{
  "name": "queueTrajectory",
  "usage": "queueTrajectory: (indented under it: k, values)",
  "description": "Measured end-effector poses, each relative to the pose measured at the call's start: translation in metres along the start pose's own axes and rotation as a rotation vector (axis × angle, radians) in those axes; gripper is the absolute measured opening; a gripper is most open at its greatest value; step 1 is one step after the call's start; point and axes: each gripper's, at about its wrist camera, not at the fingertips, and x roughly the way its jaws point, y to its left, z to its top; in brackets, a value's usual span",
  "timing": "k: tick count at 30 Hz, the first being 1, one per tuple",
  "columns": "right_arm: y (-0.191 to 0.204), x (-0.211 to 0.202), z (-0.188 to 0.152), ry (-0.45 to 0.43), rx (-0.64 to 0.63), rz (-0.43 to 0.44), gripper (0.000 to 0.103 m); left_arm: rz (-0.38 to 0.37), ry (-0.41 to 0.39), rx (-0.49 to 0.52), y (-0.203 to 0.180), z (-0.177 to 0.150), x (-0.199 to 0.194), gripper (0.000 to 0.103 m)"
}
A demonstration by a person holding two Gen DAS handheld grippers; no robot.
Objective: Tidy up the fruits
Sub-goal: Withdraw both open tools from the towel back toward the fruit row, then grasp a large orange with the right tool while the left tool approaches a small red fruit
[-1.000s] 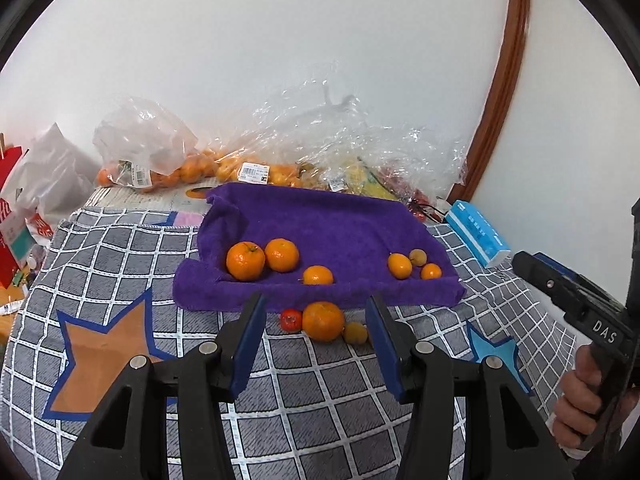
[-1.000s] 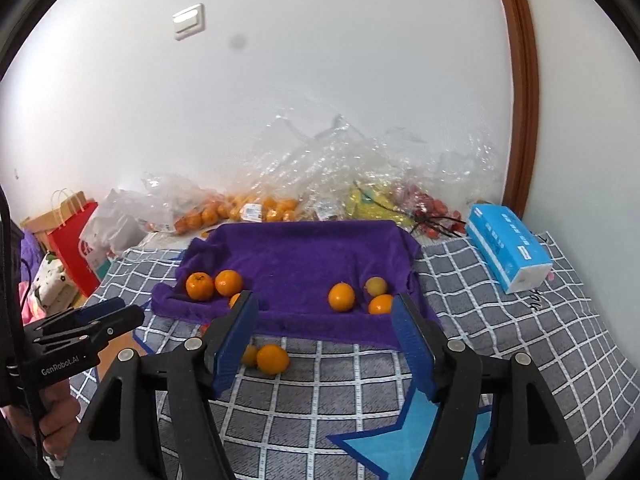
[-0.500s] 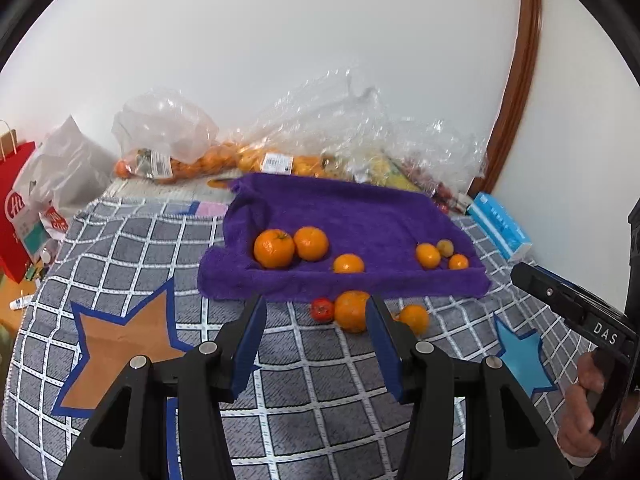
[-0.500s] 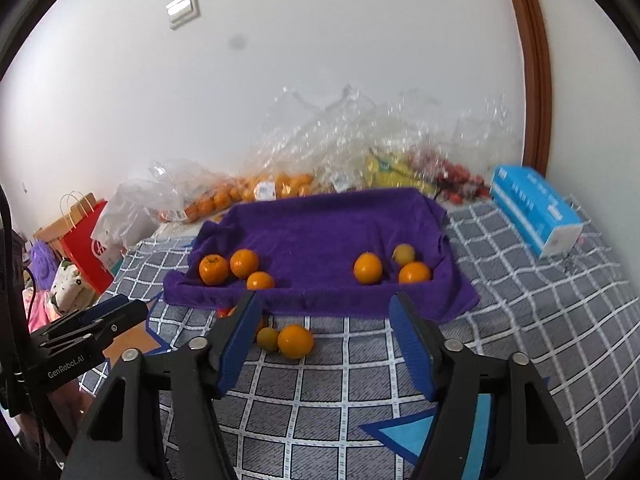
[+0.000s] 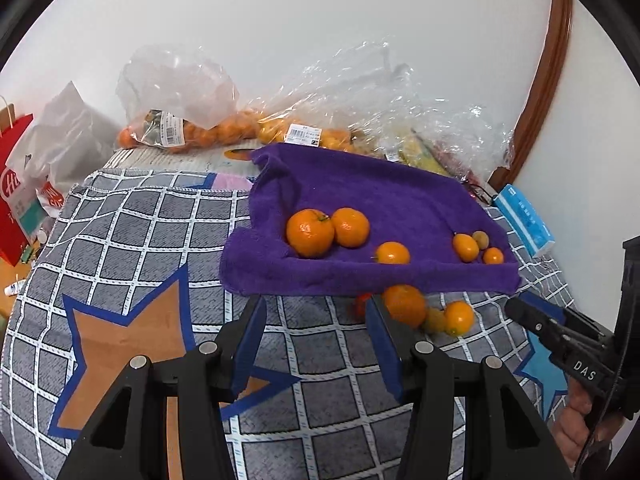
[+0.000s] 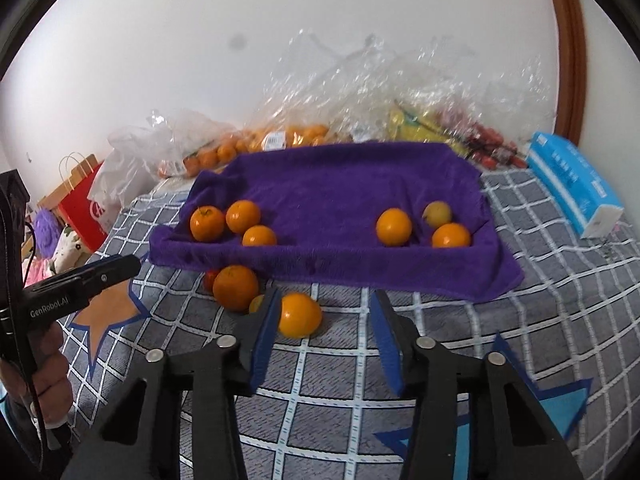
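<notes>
Oranges (image 6: 300,315) lie just before the purple towel (image 6: 340,196); right claw (image 6: 324,316) closing, empty; left claw (image 5: 314,320) part open, empty.

A blue tissue box (image 6: 573,183) is lying on the checked cloth (image 6: 328,376); a red paper bag (image 6: 82,204) is standing at the left.
</notes>
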Motion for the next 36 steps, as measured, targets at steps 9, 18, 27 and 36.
queueTrajectory:
  k: [9, 18, 27, 36]
  values:
    - [0.017, 0.027, -0.004, 0.048, -0.058, 0.023, 0.041, -0.005, 0.061, -0.021, 0.011, -0.003, 0.026, 0.049]
    - [0.020, 0.050, -0.005, 0.098, -0.084, 0.008, 0.041, -0.045, 0.057, -0.015, 0.012, -0.008, 0.032, 0.049]
    - [0.012, 0.049, -0.008, 0.103, -0.084, 0.014, 0.035, -0.086, 0.078, -0.071, 0.021, -0.009, 0.037, 0.049]
    - [0.012, 0.056, -0.011, 0.141, -0.103, 0.000, 0.036, -0.083, 0.088, -0.055, 0.016, -0.011, 0.040, 0.049]
